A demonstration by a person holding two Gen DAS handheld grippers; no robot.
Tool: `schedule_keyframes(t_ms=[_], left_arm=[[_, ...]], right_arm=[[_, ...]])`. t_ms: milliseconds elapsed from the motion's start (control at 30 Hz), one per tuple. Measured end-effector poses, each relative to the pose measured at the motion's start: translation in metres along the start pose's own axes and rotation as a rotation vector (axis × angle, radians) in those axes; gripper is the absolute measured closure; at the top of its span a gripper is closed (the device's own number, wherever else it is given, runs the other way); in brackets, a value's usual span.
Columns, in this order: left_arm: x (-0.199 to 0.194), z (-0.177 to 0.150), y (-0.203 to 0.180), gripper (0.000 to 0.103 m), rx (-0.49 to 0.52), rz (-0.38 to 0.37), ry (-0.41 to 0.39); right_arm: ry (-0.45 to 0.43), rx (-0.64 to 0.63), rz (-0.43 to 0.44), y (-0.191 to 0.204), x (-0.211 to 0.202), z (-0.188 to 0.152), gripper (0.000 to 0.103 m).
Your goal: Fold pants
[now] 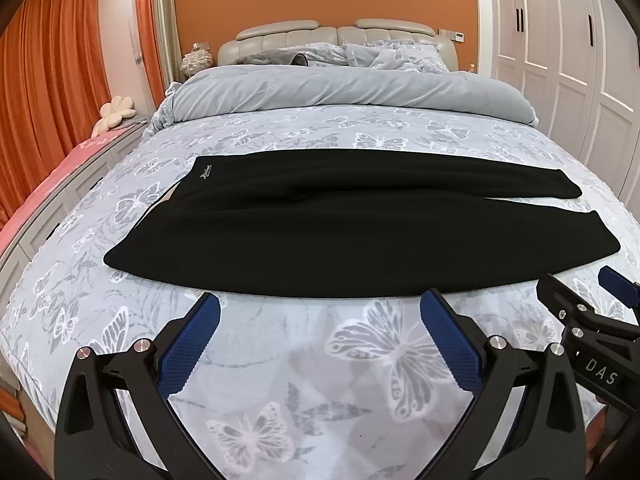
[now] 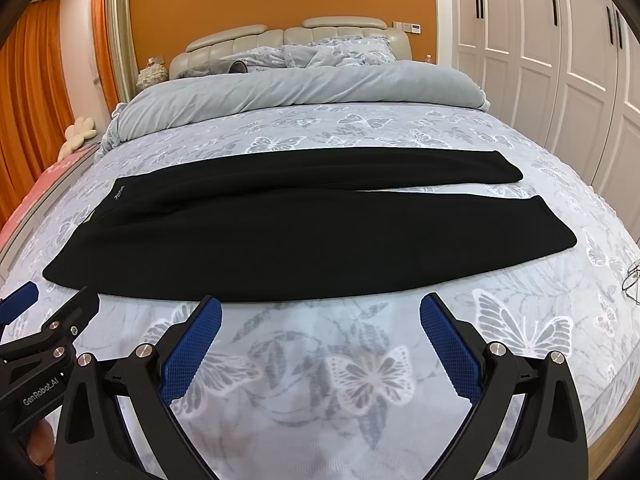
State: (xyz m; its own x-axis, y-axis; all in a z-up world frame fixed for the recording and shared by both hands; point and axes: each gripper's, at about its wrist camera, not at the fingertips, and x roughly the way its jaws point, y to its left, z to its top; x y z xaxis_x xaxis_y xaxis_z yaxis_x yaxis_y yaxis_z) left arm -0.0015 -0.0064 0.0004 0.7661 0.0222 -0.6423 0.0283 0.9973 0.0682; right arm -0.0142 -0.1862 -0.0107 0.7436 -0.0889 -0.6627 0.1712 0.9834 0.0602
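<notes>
Black pants (image 2: 180,236) flat on bed (image 2: 360,360), gripper (image 2: 320,312) open

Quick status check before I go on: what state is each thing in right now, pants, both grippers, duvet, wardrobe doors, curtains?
pants: spread flat across the bed, legs apart, not yet folded
left gripper: open, empty, short of the pants
right gripper: open, empty, short of the pants
duvet: bunched up toward the headboard
wardrobe doors: closed
curtains: drawn

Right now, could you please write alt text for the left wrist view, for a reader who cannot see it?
Black pants lie flat across a bed, waistband to the left and legs to the right. The open left gripper hovers just short of their near edge, holding nothing. The right gripper shows at the right edge.
</notes>
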Motion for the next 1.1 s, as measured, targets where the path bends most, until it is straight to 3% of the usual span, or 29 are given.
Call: schedule_keyframes(t_ms=[1100], left_arm=[[0.0089, -0.0070, 0.0062, 0.005, -0.003, 0.008, 0.010]], right_arm=[[-0.001, 0.000, -0.001, 0.0019, 0.0006, -0.0012, 0.005]])
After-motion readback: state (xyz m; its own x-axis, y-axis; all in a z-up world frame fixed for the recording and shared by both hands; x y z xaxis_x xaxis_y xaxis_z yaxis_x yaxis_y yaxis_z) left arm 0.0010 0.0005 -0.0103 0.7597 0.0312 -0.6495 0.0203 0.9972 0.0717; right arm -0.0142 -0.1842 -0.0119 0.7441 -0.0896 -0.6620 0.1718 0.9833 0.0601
